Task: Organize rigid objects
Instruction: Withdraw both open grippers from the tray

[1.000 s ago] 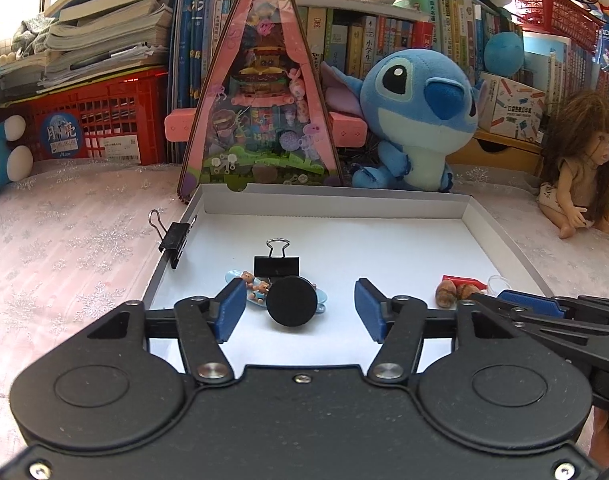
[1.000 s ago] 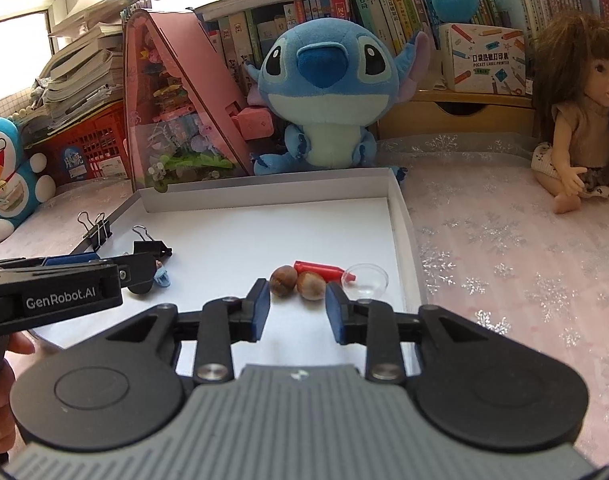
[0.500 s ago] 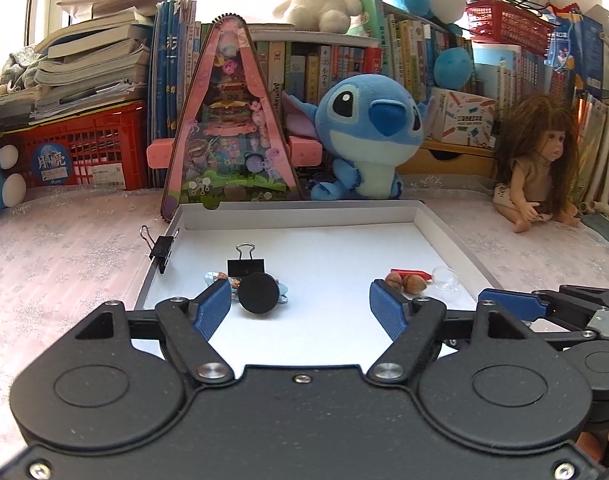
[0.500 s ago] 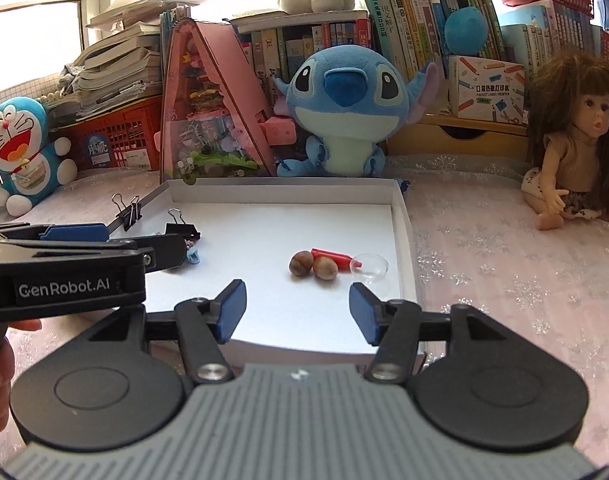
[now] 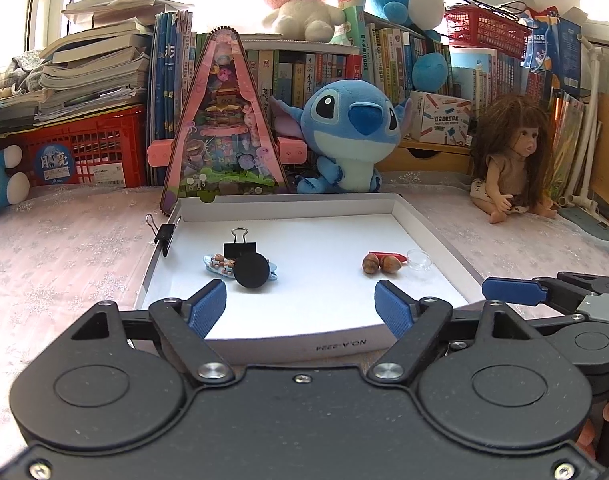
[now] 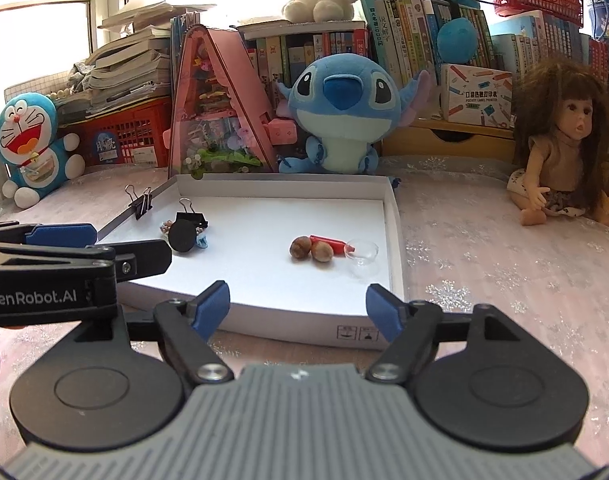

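Note:
A shallow white tray [image 5: 424, 226] [image 6: 394, 240] lies on the pink cloth. On its left part sit a black disc [image 5: 251, 271] [image 6: 182, 236], a black binder clip [image 5: 239, 247] [image 6: 191, 218] and a small blue hair clip [image 5: 218, 264]. Toward the right lie two brown nuts [image 5: 378, 263] [image 6: 310, 249], a red crayon [image 5: 388, 257] [image 6: 330, 243] and a clear little dish [image 5: 419, 259] [image 6: 362, 252]. Another binder clip [image 5: 164, 234] [image 6: 140, 204] grips the tray's left rim. My left gripper [image 5: 302, 308] and right gripper [image 6: 298, 306] hover at the tray's near edge, jaws opening, nothing between them.
Behind the tray stand a pink triangular toy box [image 5: 224, 128], a blue plush [image 5: 354, 132] and shelves of books. A doll [image 5: 512, 160] sits on the right, a red crate [image 5: 84, 152] and a blue cat plush [image 6: 32, 148] on the left.
Both grippers have drawn back from the tray's inside to its near edge and their jaws have spread wider. The objects in the tray lie where they were.

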The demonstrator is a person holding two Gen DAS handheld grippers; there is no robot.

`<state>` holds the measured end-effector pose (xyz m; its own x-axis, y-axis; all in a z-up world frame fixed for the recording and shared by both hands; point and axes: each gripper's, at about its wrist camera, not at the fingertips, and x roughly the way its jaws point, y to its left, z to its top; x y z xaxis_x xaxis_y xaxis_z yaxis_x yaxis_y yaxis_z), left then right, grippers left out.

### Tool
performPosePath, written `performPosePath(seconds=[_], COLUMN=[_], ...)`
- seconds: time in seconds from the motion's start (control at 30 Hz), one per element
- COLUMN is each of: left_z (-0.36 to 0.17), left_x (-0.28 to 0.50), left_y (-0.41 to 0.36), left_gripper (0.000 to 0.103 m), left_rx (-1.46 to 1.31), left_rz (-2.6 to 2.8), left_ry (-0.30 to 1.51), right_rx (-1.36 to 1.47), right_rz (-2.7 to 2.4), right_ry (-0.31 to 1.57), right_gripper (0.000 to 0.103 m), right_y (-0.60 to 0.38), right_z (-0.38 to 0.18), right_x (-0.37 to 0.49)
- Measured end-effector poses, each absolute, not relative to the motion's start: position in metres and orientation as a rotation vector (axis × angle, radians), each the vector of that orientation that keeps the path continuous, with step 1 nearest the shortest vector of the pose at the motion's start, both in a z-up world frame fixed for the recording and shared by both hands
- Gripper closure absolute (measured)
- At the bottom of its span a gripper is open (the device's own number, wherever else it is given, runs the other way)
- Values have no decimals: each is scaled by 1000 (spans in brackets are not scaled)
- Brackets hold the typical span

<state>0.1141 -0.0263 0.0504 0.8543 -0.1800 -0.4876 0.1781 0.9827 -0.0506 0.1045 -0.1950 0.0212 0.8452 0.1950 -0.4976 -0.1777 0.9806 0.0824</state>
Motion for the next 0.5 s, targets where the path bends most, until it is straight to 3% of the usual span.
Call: performPosePath(seconds=[0.5], left_z=[44], left_x=[54], left_y=[-23], left_gripper=[13], left_rx=[61], left_rz=[-190], left_ry=[520], right_rx=[11], right_rz=[178], right_ry=[517], right_gripper=[3], right_y=[-207], right_z=[11], right_x=[58])
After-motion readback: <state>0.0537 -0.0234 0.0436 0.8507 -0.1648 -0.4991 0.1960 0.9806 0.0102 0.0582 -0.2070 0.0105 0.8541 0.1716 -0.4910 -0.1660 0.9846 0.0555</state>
